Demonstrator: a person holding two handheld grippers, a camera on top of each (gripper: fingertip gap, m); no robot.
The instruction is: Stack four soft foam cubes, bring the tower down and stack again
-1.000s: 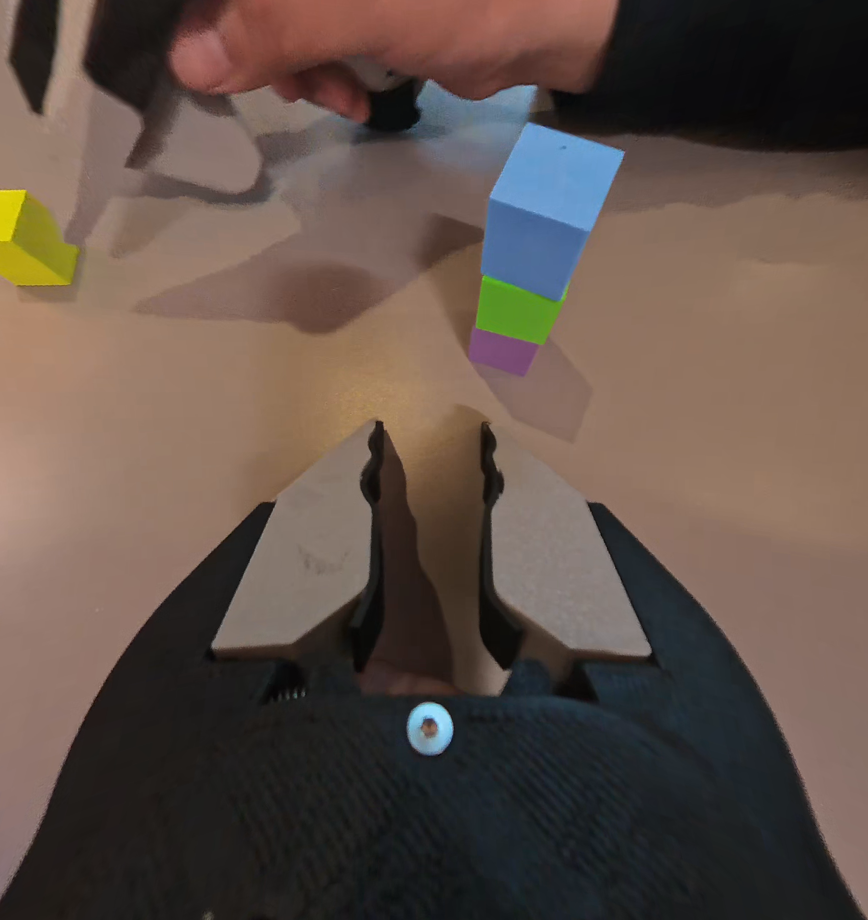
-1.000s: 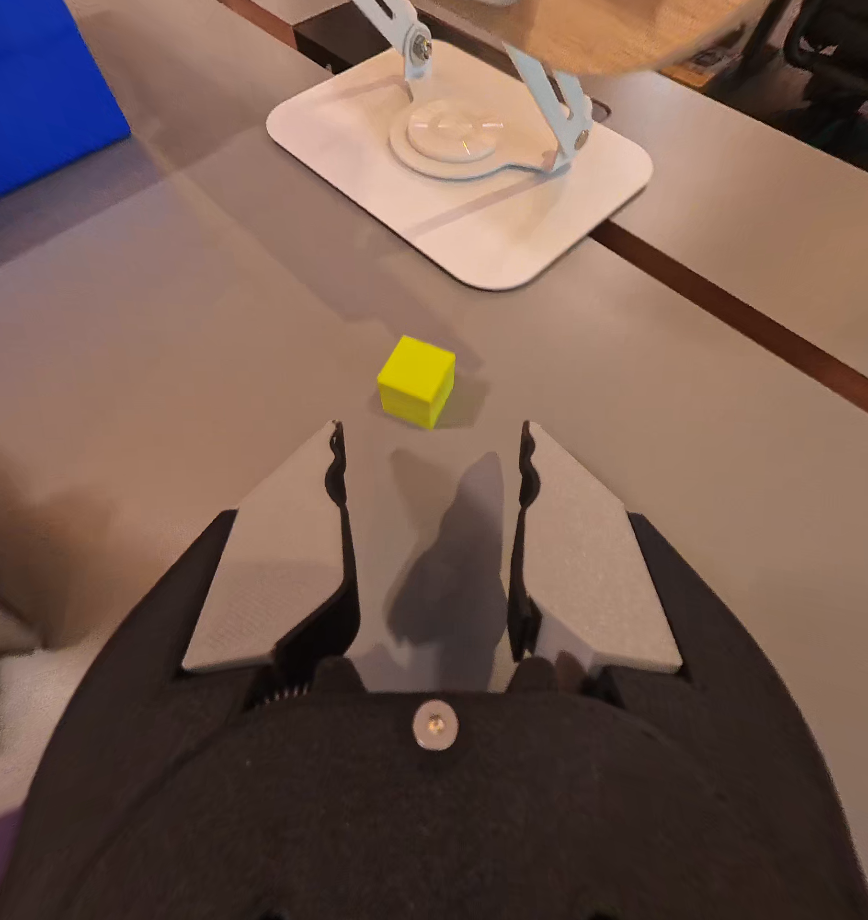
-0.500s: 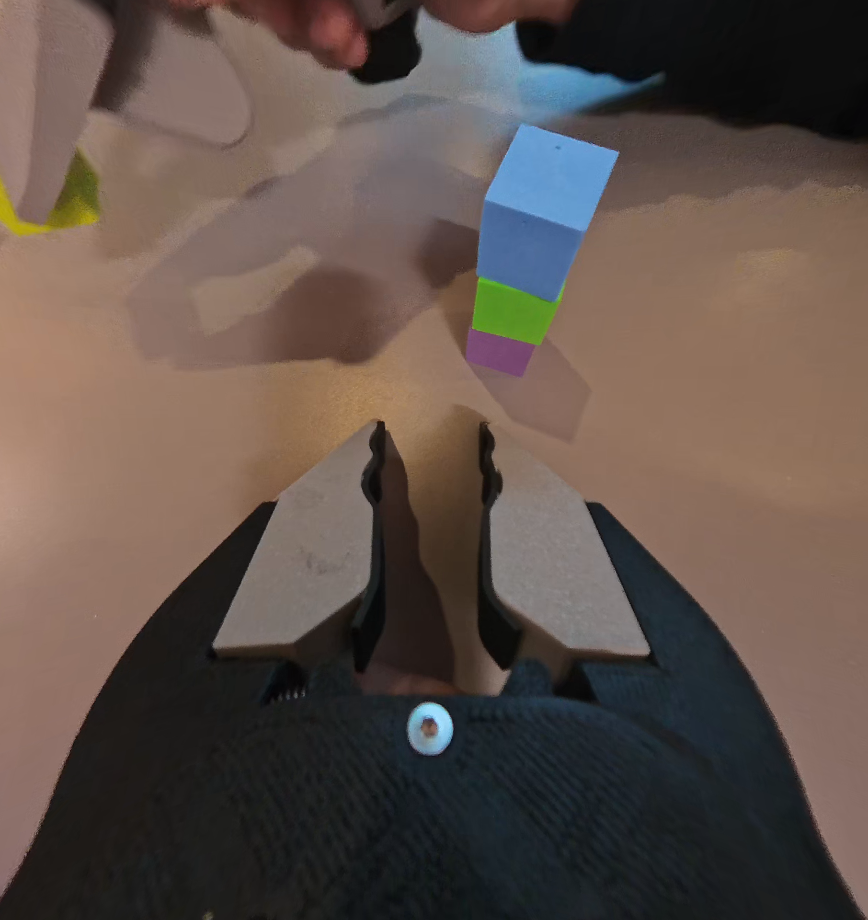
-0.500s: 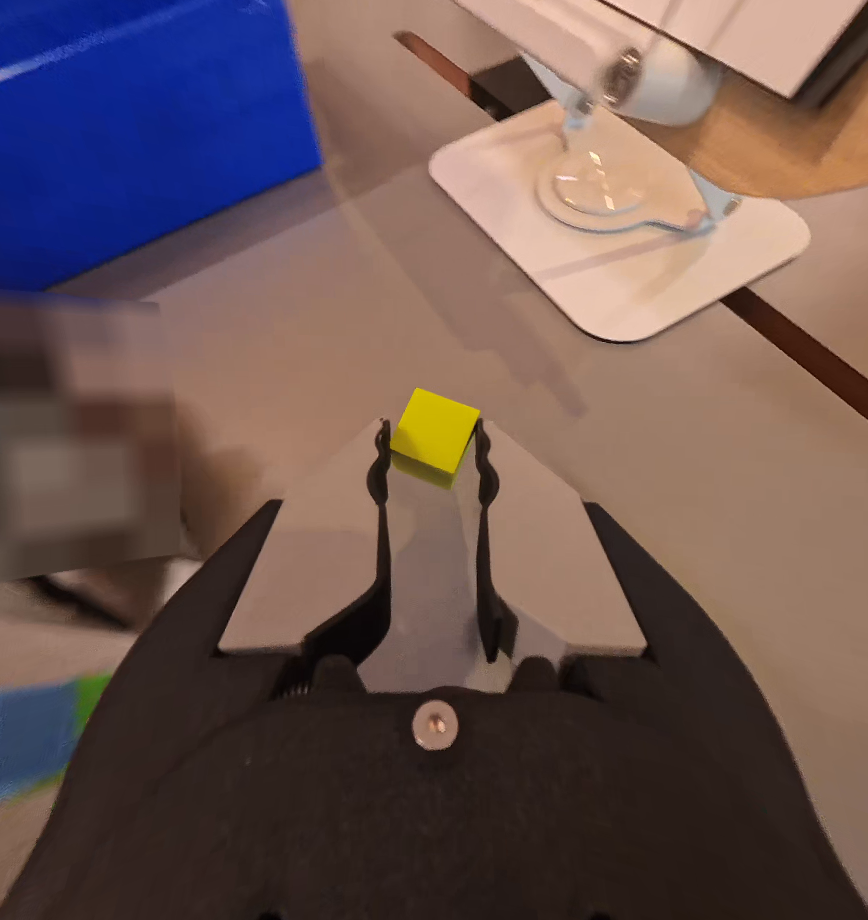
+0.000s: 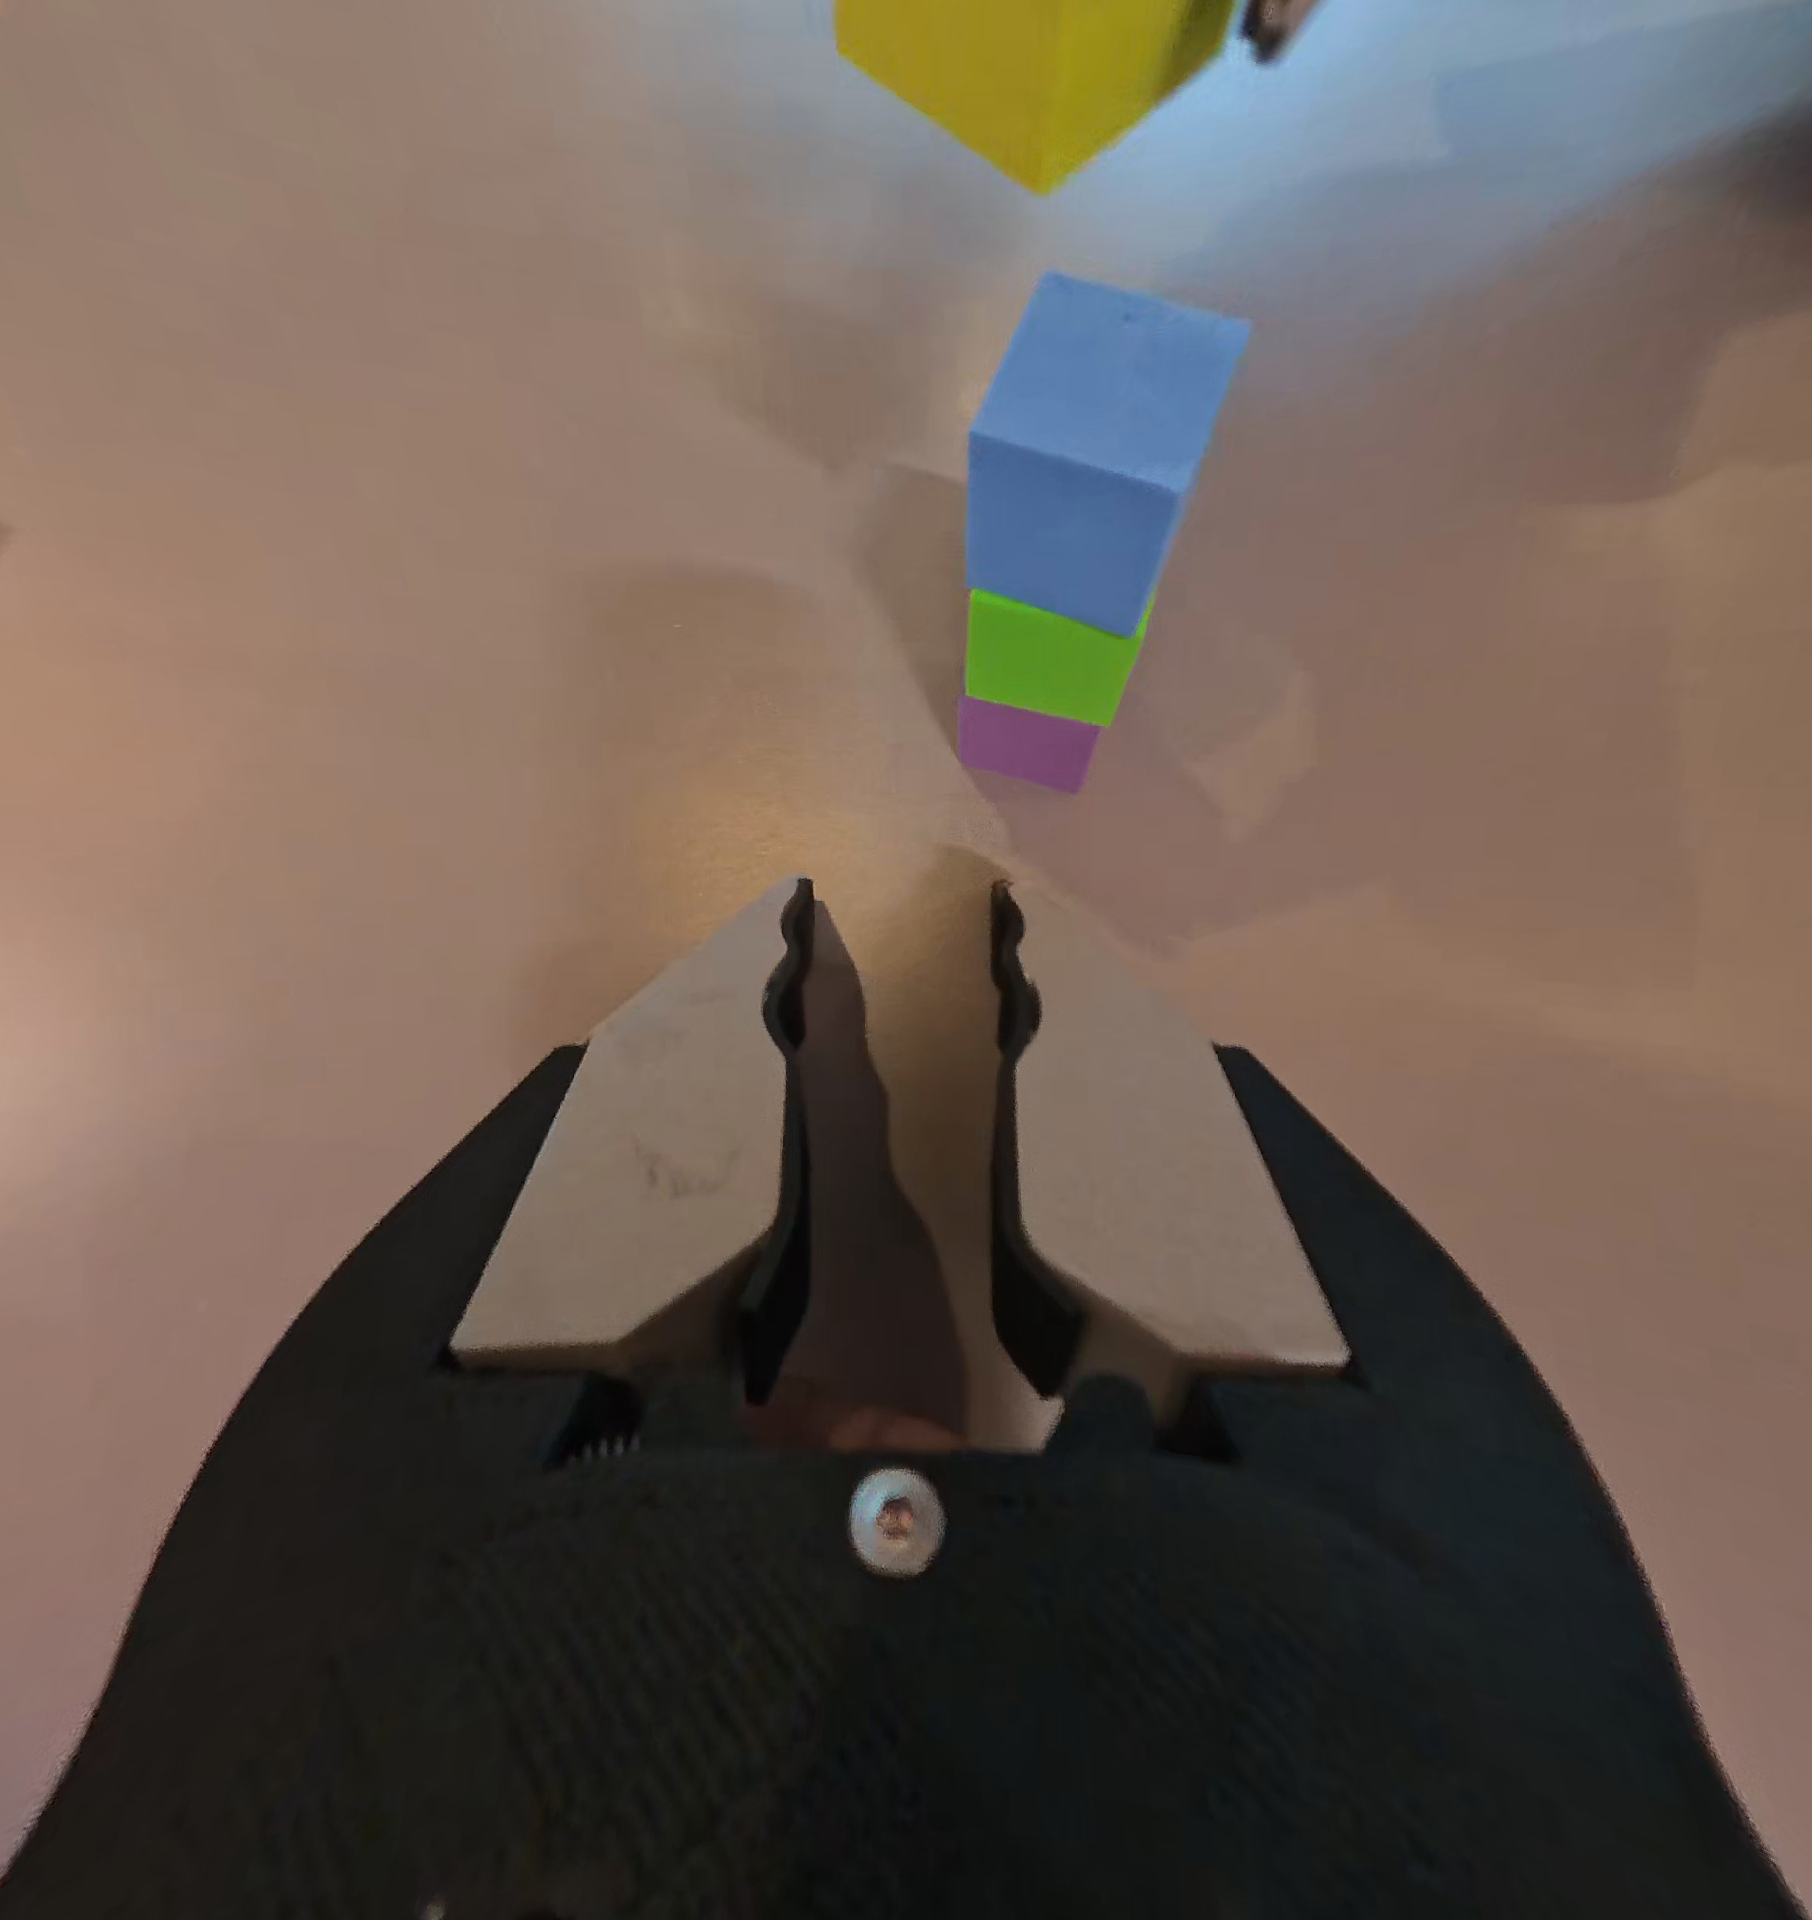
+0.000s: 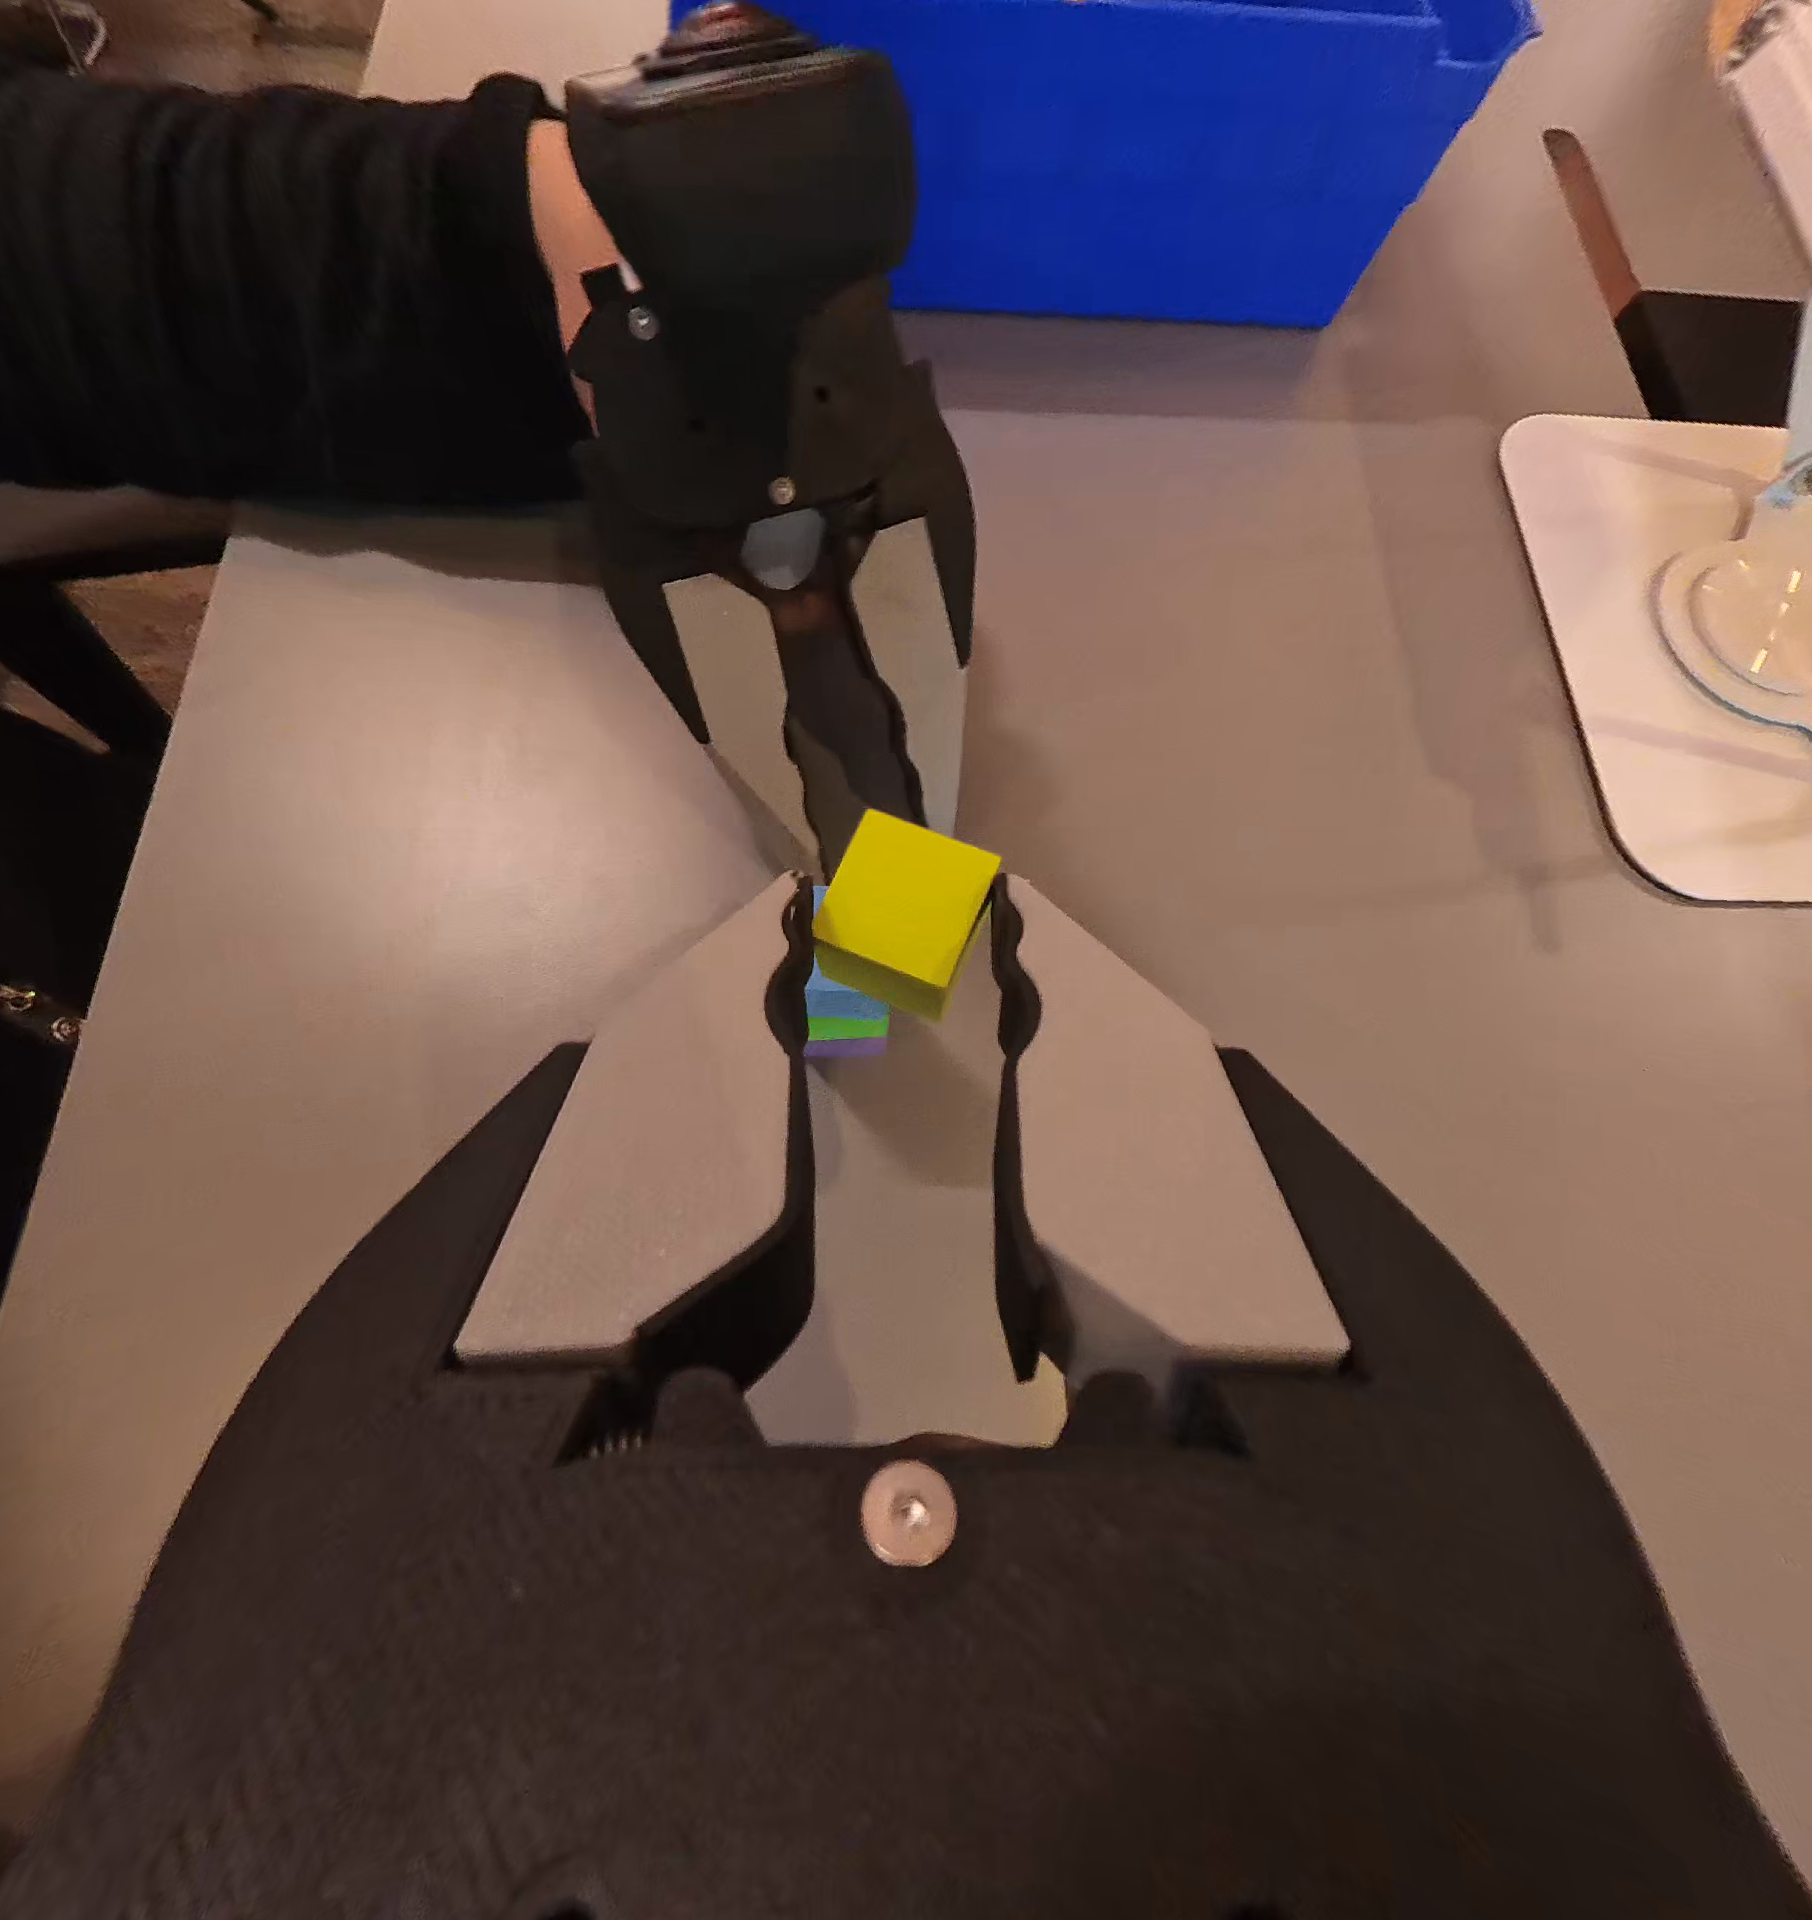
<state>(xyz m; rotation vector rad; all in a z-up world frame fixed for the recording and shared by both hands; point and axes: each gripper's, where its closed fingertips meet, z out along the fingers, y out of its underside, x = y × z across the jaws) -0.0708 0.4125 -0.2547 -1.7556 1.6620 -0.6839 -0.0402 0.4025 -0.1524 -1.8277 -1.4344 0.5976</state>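
Observation:
A tower of three foam cubes stands on the table: purple at the bottom, green in the middle, blue on top. My right gripper is shut on the yellow cube and holds it in the air just above the tower. The yellow cube also shows at the top of the left wrist view, above the blue one. My left gripper is open and empty, just in front of the tower; it also shows in the right wrist view.
A blue bin stands at the far side of the table. A white stand base lies at the right. A person's black sleeve reaches in from the left. The table edge runs along the left. Spacing between my two grippers at the tips: around 11 centimetres.
My right gripper closed on the yellow cube, lifted it off the table and carried it over to above the three-cube tower. My left gripper and the tower have stayed put.

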